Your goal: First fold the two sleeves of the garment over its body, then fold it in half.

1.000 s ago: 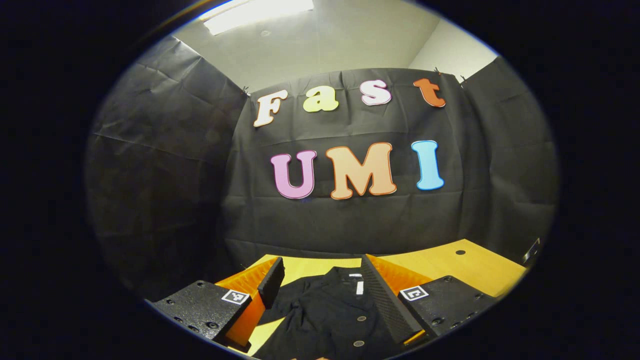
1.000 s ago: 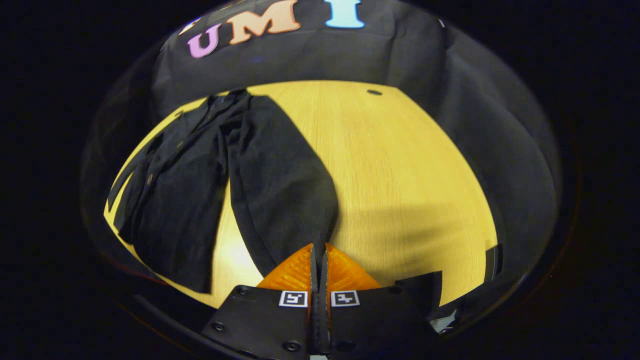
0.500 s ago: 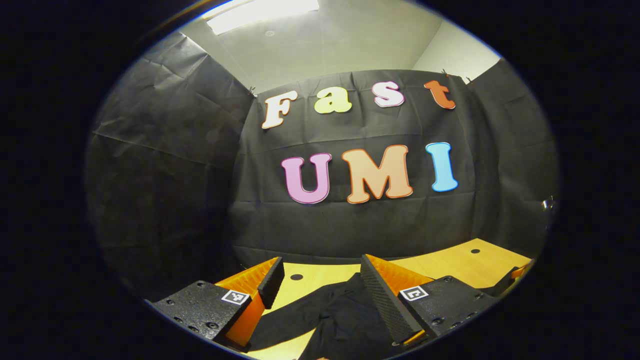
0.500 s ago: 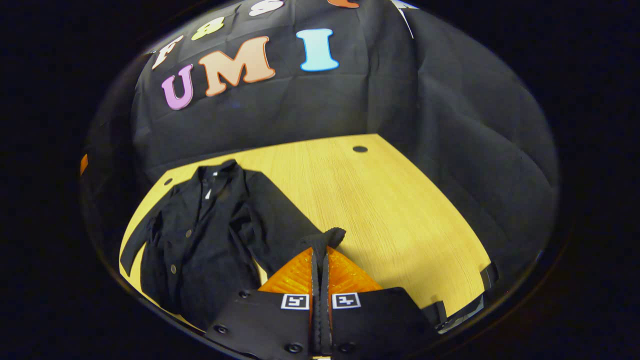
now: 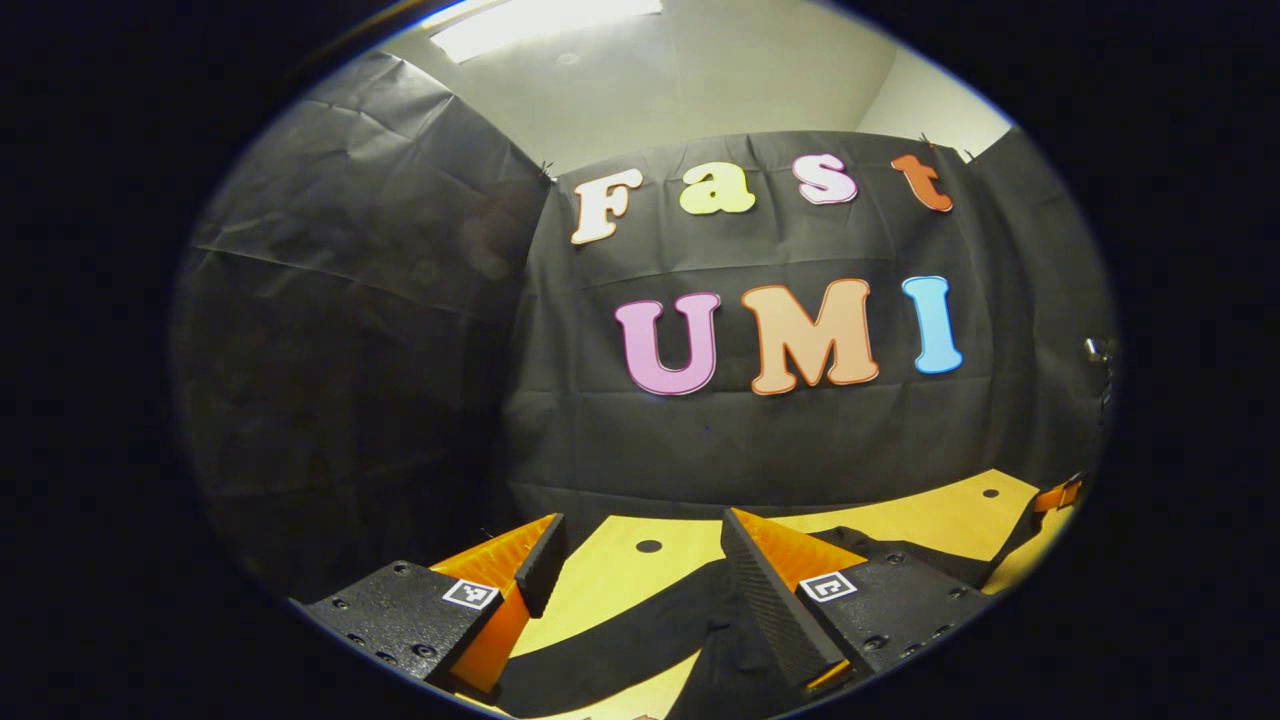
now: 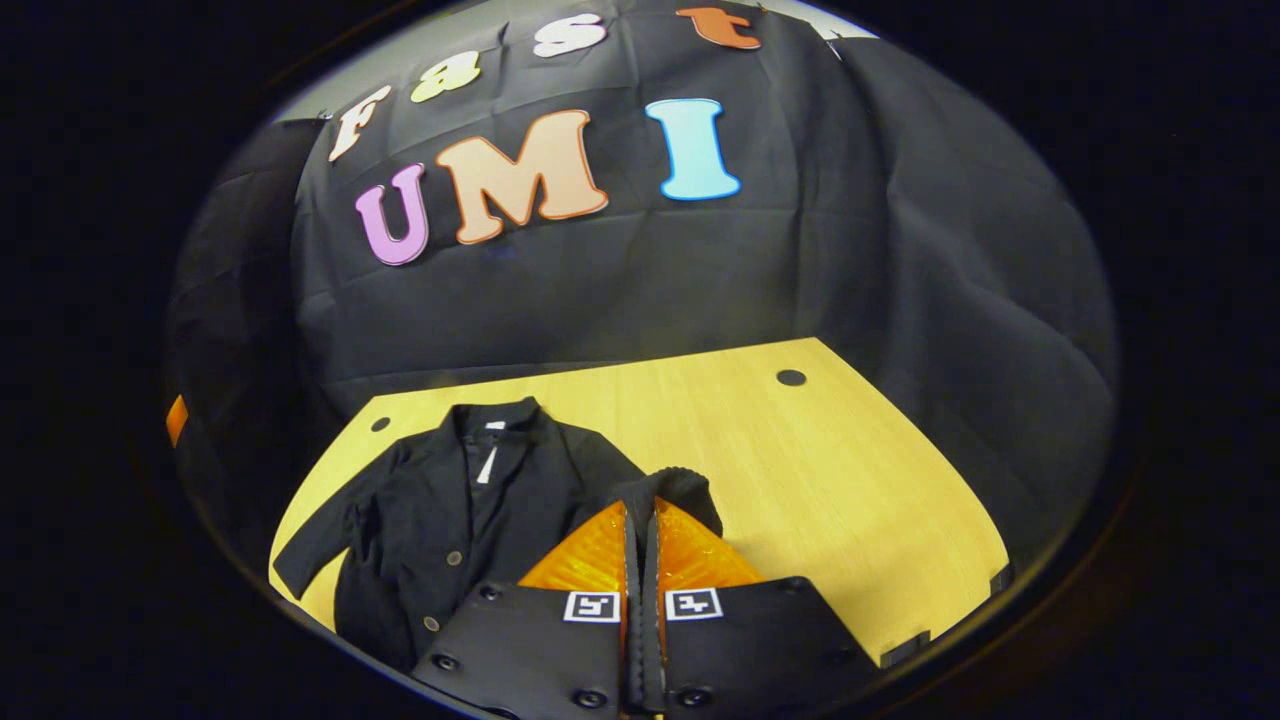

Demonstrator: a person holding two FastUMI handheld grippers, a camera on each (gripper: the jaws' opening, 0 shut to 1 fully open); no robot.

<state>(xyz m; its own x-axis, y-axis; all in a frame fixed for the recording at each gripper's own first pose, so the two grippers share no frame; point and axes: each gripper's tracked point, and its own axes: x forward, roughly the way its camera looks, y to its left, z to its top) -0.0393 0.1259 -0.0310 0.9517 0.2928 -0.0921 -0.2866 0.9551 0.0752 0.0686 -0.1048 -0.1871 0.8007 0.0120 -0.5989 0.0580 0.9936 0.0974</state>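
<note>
Jacket (image 6: 450, 510) flat on table (image 6: 800, 470), far-left. Right gripper (image 6: 640, 505) clamped on right sleeve cuff (image 6: 675, 490), lifted beside body: first sleeve fold underway. Left gripper (image 5: 640, 555) agape, empty. Next: lay cuff across buttons.

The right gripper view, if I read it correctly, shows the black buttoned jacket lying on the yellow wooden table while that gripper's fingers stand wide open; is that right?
Not quite: in the right gripper view the right gripper is shut on a sleeve end of the black buttoned jacket, which does lie on the yellow wooden table.
</note>
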